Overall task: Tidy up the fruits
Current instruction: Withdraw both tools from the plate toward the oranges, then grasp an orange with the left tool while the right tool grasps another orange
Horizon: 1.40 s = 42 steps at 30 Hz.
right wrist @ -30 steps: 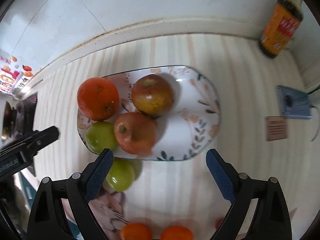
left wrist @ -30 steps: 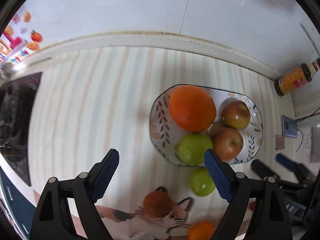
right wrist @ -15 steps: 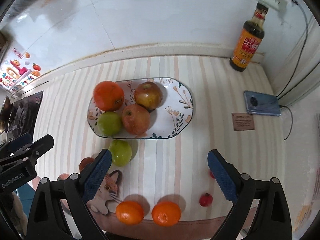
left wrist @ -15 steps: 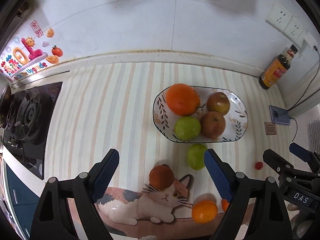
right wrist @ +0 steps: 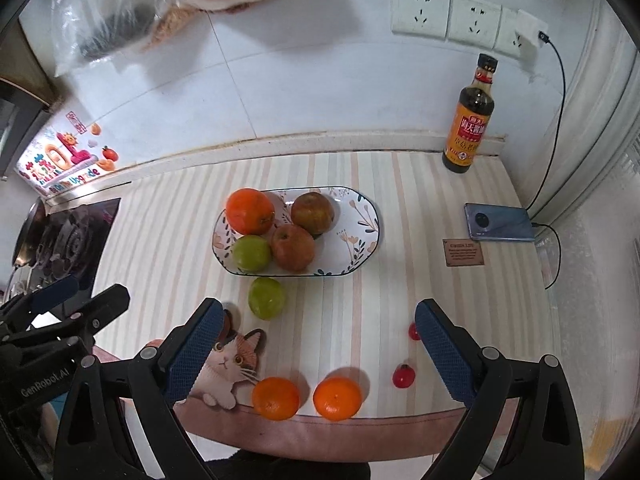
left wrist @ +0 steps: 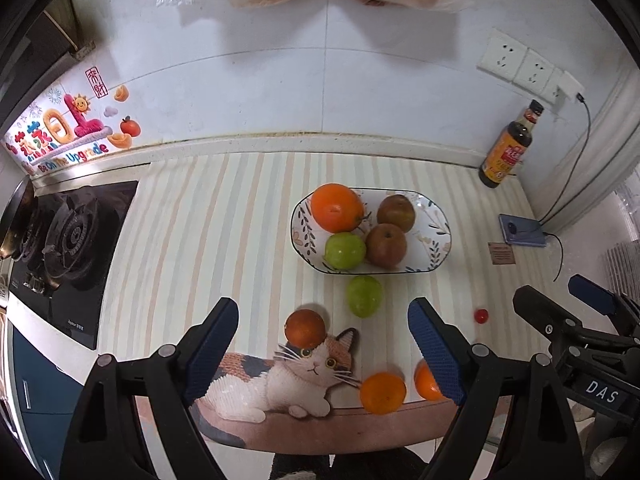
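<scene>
Four fruits sit in the oval patterned plate (right wrist: 362, 240): large orange (right wrist: 250, 211) at its left end, green apple (right wrist: 251, 253) in front of that, red apple (right wrist: 293, 248) at centre front touching the green one, brownish apple (right wrist: 312, 213) behind it. Right portion of the plate is bare.

Plate stands mid-counter on the striped mat (right wrist: 400, 300).

Loose fruit on the mat:
- second green apple (right wrist: 266, 298), just in front of the plate rim, not touching it.
- dark orange-red fruit (left wrist: 305, 328), at the cat print's (left wrist: 304, 372) head, left of the loose green apple; half hidden behind a finger in the right wrist view.
- two small oranges near the front edge, side by side, close but apart: left one (right wrist: 275, 398), right one (right wrist: 337, 398).
- two small red fruits to the right: one (right wrist: 403, 376), the other (right wrist: 414, 331) partly behind the right finger.

Left gripper (left wrist: 323, 344): fingers spread wide, nothing between them, held above the front edge of the counter.

Right gripper (right wrist: 316, 344): fingers likewise wide apart and holding nothing, above the front edge, to the right of the left one.

Background: sauce bottle (right wrist: 471, 120) upright at the back right against the wall; phone (right wrist: 500, 223) flat at the right with a cable plugged in; small brown card (right wrist: 463, 253) in front of it; gas hob (left wrist: 68, 240) at far left.
</scene>
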Motion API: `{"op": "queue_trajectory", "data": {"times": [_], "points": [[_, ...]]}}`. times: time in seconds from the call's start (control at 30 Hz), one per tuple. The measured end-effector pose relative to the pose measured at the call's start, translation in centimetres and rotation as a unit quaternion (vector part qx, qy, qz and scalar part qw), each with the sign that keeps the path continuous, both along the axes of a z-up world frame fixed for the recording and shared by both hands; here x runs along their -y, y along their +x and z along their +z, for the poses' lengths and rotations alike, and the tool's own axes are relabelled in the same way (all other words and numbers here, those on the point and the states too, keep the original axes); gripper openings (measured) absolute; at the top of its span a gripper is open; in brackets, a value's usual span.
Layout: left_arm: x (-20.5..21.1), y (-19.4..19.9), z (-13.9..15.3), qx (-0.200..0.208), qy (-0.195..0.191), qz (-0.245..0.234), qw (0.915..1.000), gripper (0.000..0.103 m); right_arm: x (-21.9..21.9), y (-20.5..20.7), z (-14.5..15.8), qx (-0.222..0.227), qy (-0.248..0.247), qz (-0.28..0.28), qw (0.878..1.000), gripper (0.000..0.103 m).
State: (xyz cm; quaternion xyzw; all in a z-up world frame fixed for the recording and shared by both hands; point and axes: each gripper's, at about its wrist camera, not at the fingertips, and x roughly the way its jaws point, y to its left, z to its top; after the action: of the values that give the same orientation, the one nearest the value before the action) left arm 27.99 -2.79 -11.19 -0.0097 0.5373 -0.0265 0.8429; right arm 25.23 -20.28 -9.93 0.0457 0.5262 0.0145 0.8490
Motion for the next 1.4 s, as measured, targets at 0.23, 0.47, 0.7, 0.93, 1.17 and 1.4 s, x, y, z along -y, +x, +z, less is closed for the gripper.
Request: {"op": "queue_trajectory", "data": {"times": [0.23, 0.47, 0.7, 0.93, 1.17, 1.4], "points": [[0.5, -0.8, -0.9, -0.014, -0.013, -0.006, 0.9998, 0.094, 1.2, -1.4, -0.7, -0.016, 0.024, -0.006, 1.0, 0.099], [2.9, -1.3, -8.8, -0.113, -0.021, -0.039, 0.9926, 0.102, 4.8, -2.6, -9.1, -0.119, 0.08, -0.019, 0.989, 0.099], [6.0, -2.3, -18.8, -0.237, -0.023, -0.051, 0.9699, 0.102, 8.2, -4.8, -16.3, -0.179, 0.12, -0.06, 0.975, 0.082], [8.4, -2.3, -22.5, -0.266, -0.035, -0.077, 0.9604, 0.068, 8.6, -5.1, -19.3, -0.199, 0.131, -0.065, 0.969, 0.082], [8.0, -3.0, -21.9, -0.25, -0.013, -0.078, 0.965, 0.063, 7.9, -4.2, -21.0, -0.217, 0.151, -0.06, 0.962, 0.082], [4.6, -2.1, -22.2, -0.267, -0.045, -0.041, 0.9619, 0.065, 5.0, -3.0, -23.0, -0.237, 0.144, -0.026, 0.96, 0.082]]}}
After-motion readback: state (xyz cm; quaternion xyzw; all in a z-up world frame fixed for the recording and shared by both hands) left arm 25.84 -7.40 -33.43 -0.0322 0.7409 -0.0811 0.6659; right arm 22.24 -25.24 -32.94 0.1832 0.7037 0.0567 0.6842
